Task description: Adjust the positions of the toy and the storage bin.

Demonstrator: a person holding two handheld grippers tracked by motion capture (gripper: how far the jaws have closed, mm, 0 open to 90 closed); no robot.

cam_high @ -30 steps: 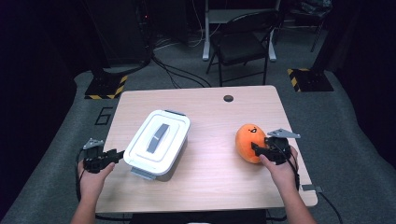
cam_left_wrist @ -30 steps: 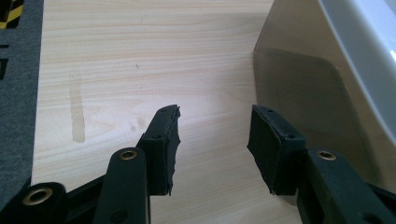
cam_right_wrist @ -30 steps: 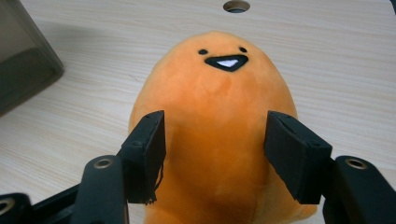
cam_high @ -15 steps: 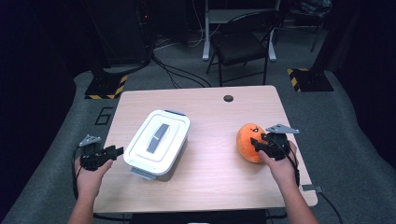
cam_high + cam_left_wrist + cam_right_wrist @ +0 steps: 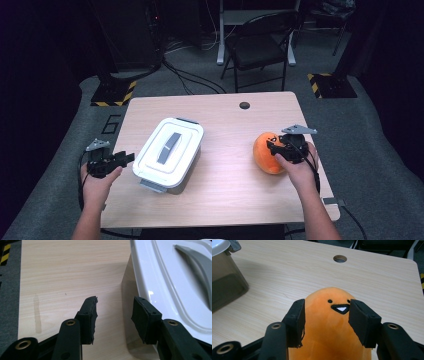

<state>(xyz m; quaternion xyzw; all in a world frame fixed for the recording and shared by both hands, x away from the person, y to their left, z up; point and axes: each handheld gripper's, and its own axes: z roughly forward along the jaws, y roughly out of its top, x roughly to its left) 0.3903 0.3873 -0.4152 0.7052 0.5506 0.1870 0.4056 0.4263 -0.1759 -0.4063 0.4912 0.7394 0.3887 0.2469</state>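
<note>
The orange plush toy (image 5: 267,152) lies near the tabletop's (image 5: 225,200) right edge, directly under the right gripper (image 5: 280,147), whose parted jaws straddle its top; whether the pads press it is unclear.

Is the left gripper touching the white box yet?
Apart. In the left gripper view the left gripper has bare table between its open pads, beside the white box.

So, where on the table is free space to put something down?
Bare wood lies between the white box and the orange plush toy, and behind both, around the round hole. The table is tight left of the box, at its edge.
</note>
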